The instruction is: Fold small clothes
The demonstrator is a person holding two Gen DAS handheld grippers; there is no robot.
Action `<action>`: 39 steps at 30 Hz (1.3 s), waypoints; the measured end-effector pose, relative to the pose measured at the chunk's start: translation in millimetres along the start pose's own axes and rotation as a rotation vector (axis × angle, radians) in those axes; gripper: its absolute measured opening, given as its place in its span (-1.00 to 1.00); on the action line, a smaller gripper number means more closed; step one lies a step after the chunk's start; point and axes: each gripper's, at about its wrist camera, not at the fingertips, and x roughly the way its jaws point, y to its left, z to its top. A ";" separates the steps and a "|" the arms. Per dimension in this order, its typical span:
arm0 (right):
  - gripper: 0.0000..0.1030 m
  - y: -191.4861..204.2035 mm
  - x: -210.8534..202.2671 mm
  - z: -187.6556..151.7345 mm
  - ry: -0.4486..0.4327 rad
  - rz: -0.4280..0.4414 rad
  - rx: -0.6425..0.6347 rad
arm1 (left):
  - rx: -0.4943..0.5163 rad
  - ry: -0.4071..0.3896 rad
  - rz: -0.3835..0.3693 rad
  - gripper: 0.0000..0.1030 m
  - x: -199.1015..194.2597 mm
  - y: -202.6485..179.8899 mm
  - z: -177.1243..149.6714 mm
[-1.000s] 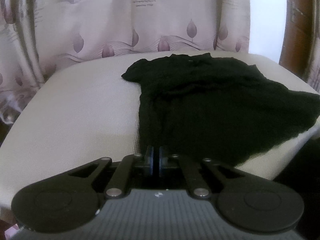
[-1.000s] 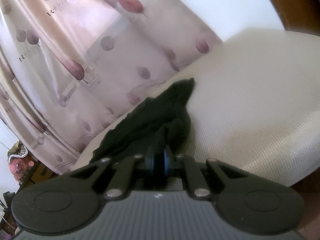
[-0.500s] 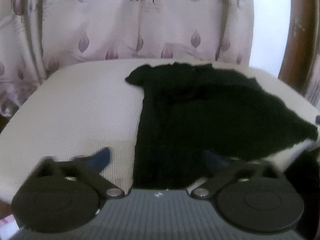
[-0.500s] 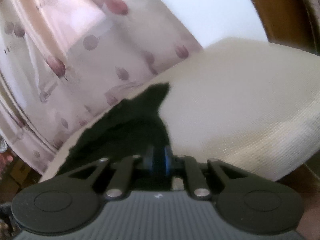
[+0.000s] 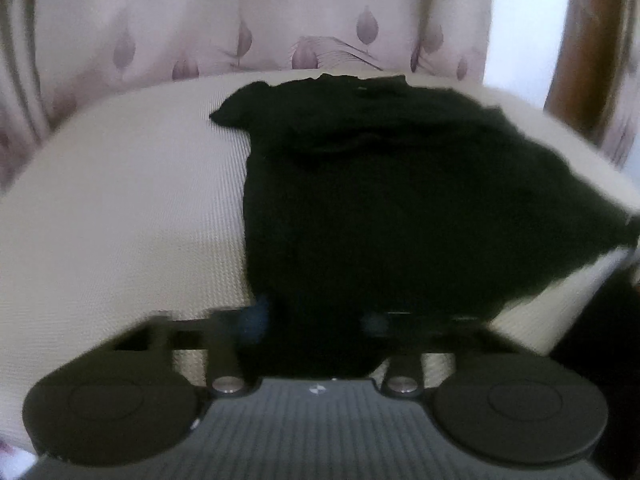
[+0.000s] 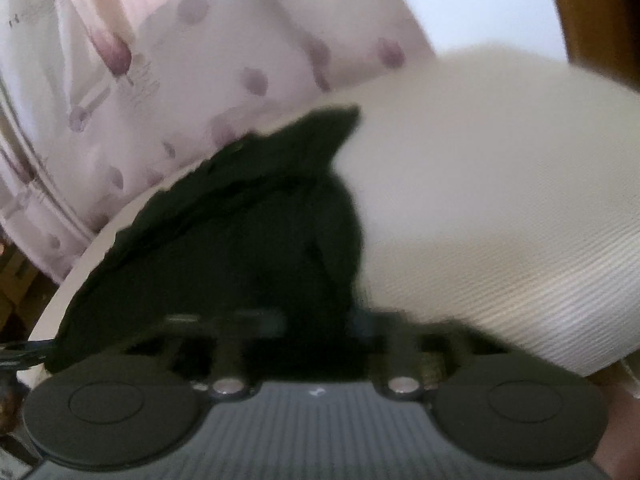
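Observation:
A small black garment (image 5: 400, 200) lies spread on a cream fabric seat (image 5: 120, 220), one sleeve pointing to the far left. My left gripper (image 5: 312, 320) is open, its blue-padded fingers apart on either side of the garment's near edge. In the right wrist view the same garment (image 6: 248, 224) lies on the seat (image 6: 500, 200), stretching away to the far left. My right gripper (image 6: 320, 320) is open, with the garment's near end between its blurred fingers.
A pink curtain with purple leaf print (image 5: 280, 20) hangs behind the seat. A brown wooden frame (image 5: 576, 40) stands at the right. The seat's right edge drops off by the garment's corner (image 5: 624, 232). Dark clutter (image 6: 12, 300) sits low at the left.
Both grippers were shut on the garment's near edge. The left opened first and the right has opened now. The garment has settled flat on the seat.

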 end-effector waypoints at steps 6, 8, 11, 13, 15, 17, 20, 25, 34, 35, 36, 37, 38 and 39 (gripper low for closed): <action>-0.84 -7.8 -8.4 1.8 -0.049 0.132 0.099 | -0.110 0.004 -0.091 -0.95 -4.5 16.6 0.3; -0.84 -10.8 -13.6 7.0 -0.063 0.161 0.130 | -0.129 -0.012 -0.098 -0.95 -7.7 17.7 2.6; -0.84 -13.2 -19.9 16.7 -0.082 0.197 0.167 | -0.141 -0.044 -0.097 -0.95 -14.4 17.2 9.6; -0.84 -13.8 -20.7 23.0 -0.096 0.211 0.187 | -0.149 -0.058 -0.103 -0.95 -17.4 17.1 14.4; -0.84 -13.6 -22.4 29.2 -0.109 0.227 0.201 | -0.136 -0.061 -0.090 -0.95 -17.7 15.5 18.2; -0.84 -10.6 -22.3 33.3 -0.118 0.223 0.187 | -0.121 -0.043 -0.074 -0.94 -13.9 14.9 19.7; -0.84 -7.9 -20.0 32.9 -0.111 0.205 0.163 | -0.112 0.000 -0.058 -0.12 -7.5 18.7 15.8; -0.84 -12.6 -15.7 24.9 -0.093 0.176 0.165 | -0.080 -0.052 -0.017 0.98 -11.5 20.5 11.9; -0.84 -15.8 -12.7 19.2 -0.072 0.178 0.180 | -0.046 0.048 -0.059 -0.09 19.9 6.8 13.0; -0.84 -16.7 -12.0 18.1 -0.067 0.177 0.182 | -0.040 0.047 -0.052 -0.40 18.3 5.2 14.0; -0.84 -16.8 -11.0 17.0 -0.062 0.178 0.185 | -0.059 0.053 -0.072 -0.84 17.1 7.3 15.1; -0.84 -17.1 -10.0 16.1 -0.060 0.180 0.189 | -0.111 0.055 -0.108 -0.83 15.6 11.6 15.3; -0.84 -17.4 -9.3 15.7 -0.059 0.185 0.194 | -0.150 0.041 -0.111 -0.83 13.9 14.7 14.3; -0.84 -18.2 -9.0 15.7 -0.060 0.191 0.203 | -0.167 0.029 -0.114 -0.83 13.1 16.0 13.6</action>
